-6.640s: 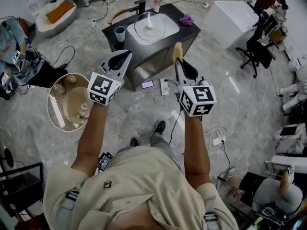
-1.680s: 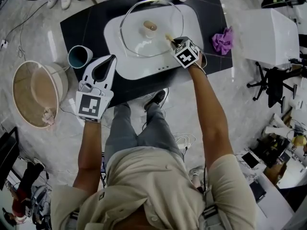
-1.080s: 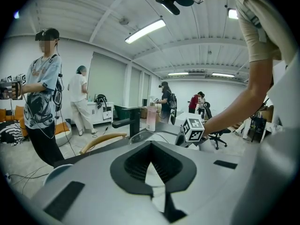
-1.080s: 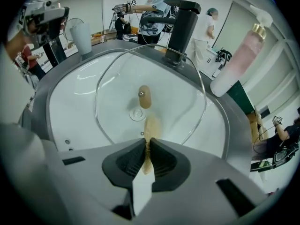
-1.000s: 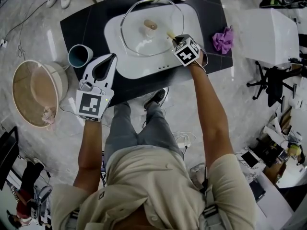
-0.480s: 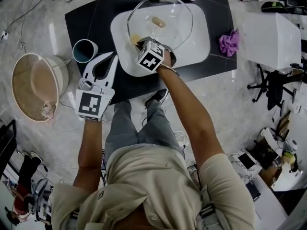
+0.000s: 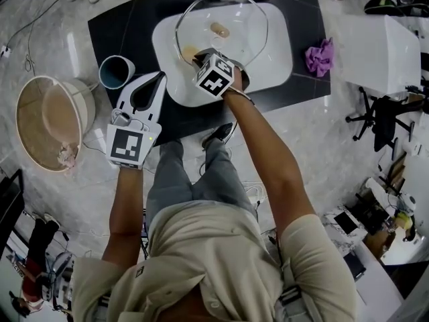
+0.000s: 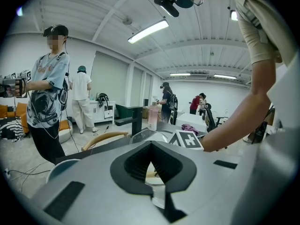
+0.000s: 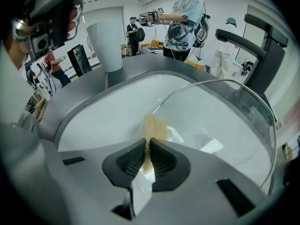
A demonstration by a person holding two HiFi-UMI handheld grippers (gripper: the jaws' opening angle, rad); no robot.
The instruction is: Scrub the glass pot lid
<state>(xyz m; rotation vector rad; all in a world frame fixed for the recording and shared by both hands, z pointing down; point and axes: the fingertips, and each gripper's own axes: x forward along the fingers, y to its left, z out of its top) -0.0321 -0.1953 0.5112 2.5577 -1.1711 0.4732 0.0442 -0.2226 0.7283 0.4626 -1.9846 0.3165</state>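
The round glass pot lid [image 7: 231, 19] lies in the white sink [image 7: 275, 59], its knob [image 7: 218, 29] near the middle. My right gripper [image 7: 199, 60] is shut on a tan sponge [image 7: 190, 52], which presses on the lid's near left rim. In the right gripper view the sponge [image 9: 152, 125] sticks out past the right gripper [image 9: 146, 143] onto the lid [image 9: 220, 111]. My left gripper [image 7: 158, 80] hovers shut and empty over the dark counter's near edge, left of the sink. In the left gripper view the left gripper [image 8: 151, 144] points toward the lid [image 8: 143, 136].
A dark cup [image 7: 115, 71] stands on the black counter [image 7: 134, 25] left of the sink. A purple cloth [image 7: 318, 56] lies at the right. A black faucet [image 9: 262, 55] rises behind the sink. A round basin [image 7: 47, 123] sits on the floor. People stand nearby.
My right gripper swept the sponge from the lid's right side across to its near left rim, then barely shifted. The left gripper has stayed put.
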